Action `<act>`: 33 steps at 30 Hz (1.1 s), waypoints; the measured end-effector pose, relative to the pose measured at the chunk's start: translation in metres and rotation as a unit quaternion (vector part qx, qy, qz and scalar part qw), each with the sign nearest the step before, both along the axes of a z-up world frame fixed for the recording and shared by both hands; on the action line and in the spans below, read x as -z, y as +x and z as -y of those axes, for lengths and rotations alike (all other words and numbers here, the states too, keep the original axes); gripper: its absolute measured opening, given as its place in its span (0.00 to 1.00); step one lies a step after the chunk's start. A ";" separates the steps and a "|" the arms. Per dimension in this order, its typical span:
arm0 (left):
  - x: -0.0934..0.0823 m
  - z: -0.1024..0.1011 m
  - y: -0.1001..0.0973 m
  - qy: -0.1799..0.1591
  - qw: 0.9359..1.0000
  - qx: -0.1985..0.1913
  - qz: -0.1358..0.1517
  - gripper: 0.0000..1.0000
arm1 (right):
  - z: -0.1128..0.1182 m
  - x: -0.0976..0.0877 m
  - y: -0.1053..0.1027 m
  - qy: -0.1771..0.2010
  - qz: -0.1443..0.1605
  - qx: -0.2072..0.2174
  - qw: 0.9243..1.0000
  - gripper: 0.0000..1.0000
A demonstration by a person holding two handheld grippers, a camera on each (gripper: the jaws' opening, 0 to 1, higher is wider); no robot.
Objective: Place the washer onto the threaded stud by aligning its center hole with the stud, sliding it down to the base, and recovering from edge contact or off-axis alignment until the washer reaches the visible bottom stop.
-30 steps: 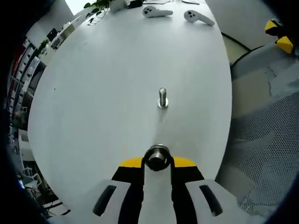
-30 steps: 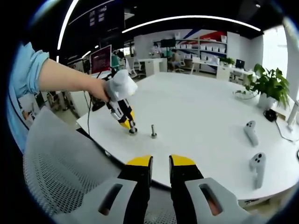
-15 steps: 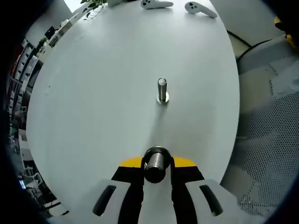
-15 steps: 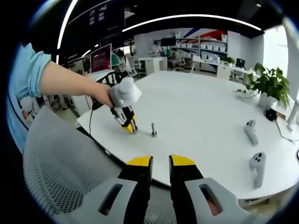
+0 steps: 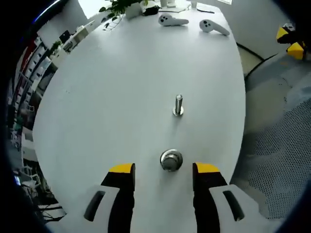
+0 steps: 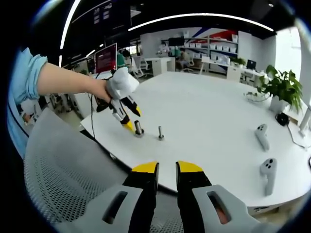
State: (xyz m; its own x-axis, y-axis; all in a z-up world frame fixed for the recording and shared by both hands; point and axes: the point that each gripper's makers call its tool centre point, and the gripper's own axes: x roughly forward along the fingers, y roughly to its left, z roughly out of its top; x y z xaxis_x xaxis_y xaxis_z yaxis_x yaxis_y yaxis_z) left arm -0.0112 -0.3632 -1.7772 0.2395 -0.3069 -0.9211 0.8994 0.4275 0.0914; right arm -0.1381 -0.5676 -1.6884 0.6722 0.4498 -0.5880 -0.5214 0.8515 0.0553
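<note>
The washer [image 5: 171, 160], a thick round steel piece, stands on the white table [image 5: 112, 87] between the spread jaws of my left gripper [image 5: 164, 169], which is open and not touching it. The threaded stud [image 5: 178, 105] stands upright a short way beyond the washer. In the right gripper view, a person's hand holds the left gripper [image 6: 133, 119] over the washer [image 6: 138, 128], just left of the stud [image 6: 160, 133]. My right gripper [image 6: 167, 170] hangs back over the table's near edge, shut with nothing in it.
Two white controllers [image 5: 172, 20] [image 5: 214, 26] and a potted plant [image 5: 119, 7] lie at the table's far end. A grey mesh chair [image 6: 63, 174] stands by the table edge, under the left arm. Desks and shelves fill the room behind.
My left gripper was shut on the washer; its jaws have now spread wide and the washer stands free on the table. The right gripper has not moved.
</note>
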 end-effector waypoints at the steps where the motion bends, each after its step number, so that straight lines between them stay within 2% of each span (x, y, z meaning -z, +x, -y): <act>1: -0.007 -0.001 -0.001 -0.004 1.000 0.001 0.003 0.47 | 0.000 0.000 0.000 0.000 0.000 0.000 1.000 0.16; 3: -0.024 -0.002 -0.005 -0.020 1.000 -0.008 0.012 0.48 | 0.000 0.001 0.000 -0.001 -0.002 -0.001 1.000 0.16; 5: -0.036 -0.002 -0.011 -0.038 0.999 -0.027 0.008 0.48 | 0.000 0.001 -0.001 -0.001 -0.003 -0.001 1.000 0.16; 10: -0.080 -0.002 -0.039 -0.100 0.994 -0.038 0.022 0.50 | 0.000 0.001 -0.001 -0.002 -0.006 -0.001 1.000 0.16; 12: -0.097 -0.004 -0.051 -0.134 0.989 -0.055 0.026 0.50 | -0.001 0.001 -0.001 -0.002 -0.006 -0.001 1.000 0.16; 16: -0.122 -0.018 -0.071 -0.176 0.980 -0.086 0.040 0.53 | -0.001 0.001 -0.002 -0.002 -0.007 -0.004 1.000 0.16; 17: -0.130 -0.022 -0.074 -0.196 0.974 -0.104 0.050 0.54 | -0.001 0.001 -0.002 -0.003 -0.007 -0.004 1.000 0.16; 20: -0.143 -0.031 -0.083 -0.227 0.963 -0.131 0.061 0.55 | 0.000 0.002 -0.003 -0.004 -0.012 -0.002 1.000 0.16; 21: -0.145 -0.036 -0.086 -0.229 0.962 -0.134 0.067 0.55 | 0.000 0.003 -0.003 -0.004 -0.013 -0.001 1.000 0.16; 23: -0.152 -0.050 -0.089 -0.217 0.961 -0.135 0.109 0.55 | 0.001 0.003 -0.002 -0.006 -0.013 0.003 1.000 0.17; 24: -0.154 -0.052 -0.091 -0.225 0.957 -0.142 0.113 0.55 | 0.002 0.003 -0.002 -0.007 -0.013 0.004 1.000 0.18; 27: -0.166 -0.059 -0.095 -0.271 0.935 -0.179 0.140 0.57 | 0.001 0.005 -0.003 -0.008 -0.020 0.002 1.000 0.18; 29: -0.168 -0.063 -0.099 -0.280 0.927 -0.191 0.161 0.63 | 0.001 0.005 -0.003 -0.010 -0.021 0.000 1.000 0.18; 31: -0.167 -0.067 -0.102 -0.278 0.922 -0.202 0.179 0.69 | 0.001 0.006 -0.003 -0.010 -0.023 -0.001 1.000 0.18; 33: -0.168 -0.071 -0.105 -0.294 0.909 -0.225 0.192 0.71 | 0.001 0.006 -0.003 -0.011 -0.024 -0.002 1.000 0.18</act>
State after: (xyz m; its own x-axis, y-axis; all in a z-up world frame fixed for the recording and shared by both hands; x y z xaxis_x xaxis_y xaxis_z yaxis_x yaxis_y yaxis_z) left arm -0.1163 -0.2926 -1.6091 0.7317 -0.5105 -0.4517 0.5710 0.8209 -0.0028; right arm -0.1415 -0.5685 -1.6943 0.6415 0.4397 -0.6286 -0.5225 0.8504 0.0615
